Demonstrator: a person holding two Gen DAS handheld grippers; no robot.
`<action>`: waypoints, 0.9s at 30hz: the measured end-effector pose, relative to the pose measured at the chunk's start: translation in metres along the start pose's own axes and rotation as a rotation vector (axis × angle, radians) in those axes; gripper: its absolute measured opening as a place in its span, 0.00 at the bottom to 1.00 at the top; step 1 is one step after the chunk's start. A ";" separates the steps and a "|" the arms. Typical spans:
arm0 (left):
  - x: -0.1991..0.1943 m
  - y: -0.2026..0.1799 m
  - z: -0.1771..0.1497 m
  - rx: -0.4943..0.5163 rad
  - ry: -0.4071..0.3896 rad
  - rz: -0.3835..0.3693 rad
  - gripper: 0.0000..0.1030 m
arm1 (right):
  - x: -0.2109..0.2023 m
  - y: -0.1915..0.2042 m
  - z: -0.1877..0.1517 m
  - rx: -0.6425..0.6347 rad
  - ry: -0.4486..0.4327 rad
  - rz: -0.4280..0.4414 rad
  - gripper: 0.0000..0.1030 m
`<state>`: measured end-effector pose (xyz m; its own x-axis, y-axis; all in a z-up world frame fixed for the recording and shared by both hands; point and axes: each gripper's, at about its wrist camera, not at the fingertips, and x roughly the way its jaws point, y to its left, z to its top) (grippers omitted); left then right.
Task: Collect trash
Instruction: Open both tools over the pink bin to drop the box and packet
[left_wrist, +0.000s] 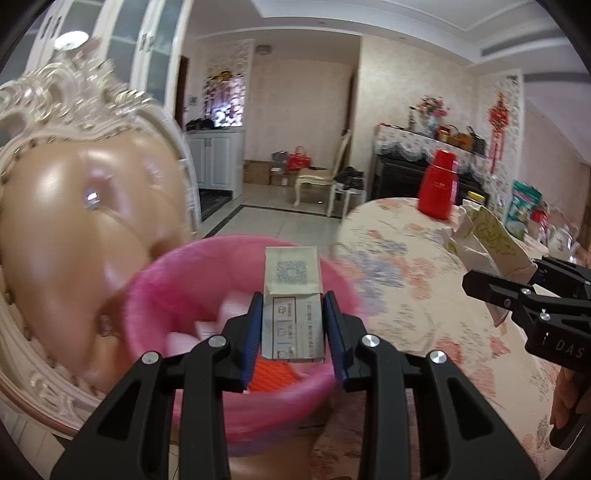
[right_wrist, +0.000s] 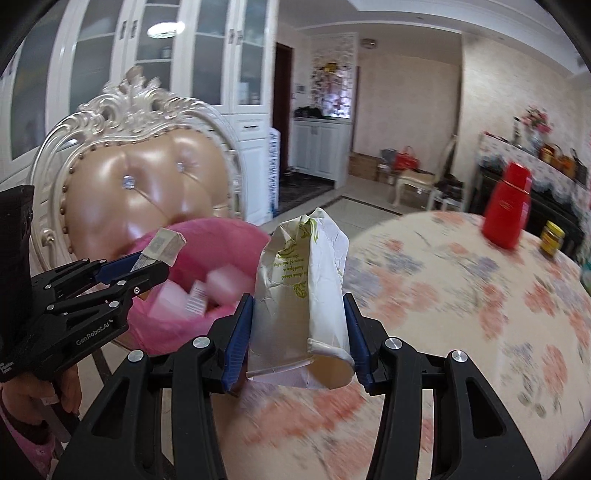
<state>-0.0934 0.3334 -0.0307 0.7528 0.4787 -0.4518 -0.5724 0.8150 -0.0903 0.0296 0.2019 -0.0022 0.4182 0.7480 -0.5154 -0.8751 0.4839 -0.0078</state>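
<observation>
My left gripper (left_wrist: 293, 299) is shut on a small flat carton (left_wrist: 293, 295) with a printed code, held just above the pink-lined waste bin (left_wrist: 173, 280). The bin (right_wrist: 221, 232) holds several pale scraps. My right gripper (right_wrist: 299, 299) is shut on a crumpled white paper cup (right_wrist: 306, 273) with green print, over the table edge to the right of the bin. In the left wrist view the right gripper (left_wrist: 480, 284) shows at the right with the cup (left_wrist: 480, 236). In the right wrist view the left gripper (right_wrist: 147, 262) shows at the left with the carton (right_wrist: 166, 245) above the bin rim.
An ornate cream chair with a tan padded back (right_wrist: 140, 192) stands right behind the bin. The round table with a floral cloth (right_wrist: 461, 314) carries a red flask (right_wrist: 511, 205) and a small yellow-lidded jar (right_wrist: 553, 238). White cabinets and tiled floor lie beyond.
</observation>
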 end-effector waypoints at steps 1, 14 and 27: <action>0.000 0.009 0.002 -0.010 -0.001 0.012 0.31 | 0.003 0.004 0.002 -0.004 0.000 0.011 0.45; 0.038 0.071 0.022 -0.073 0.047 0.053 0.31 | 0.082 0.045 0.040 -0.017 0.045 0.161 0.47; 0.014 0.103 0.019 -0.126 -0.020 0.165 0.87 | 0.100 0.022 0.050 0.076 0.032 0.228 0.70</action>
<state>-0.1360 0.4304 -0.0295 0.6509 0.6098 -0.4522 -0.7239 0.6780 -0.1277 0.0646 0.3099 -0.0109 0.2029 0.8279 -0.5229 -0.9247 0.3377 0.1759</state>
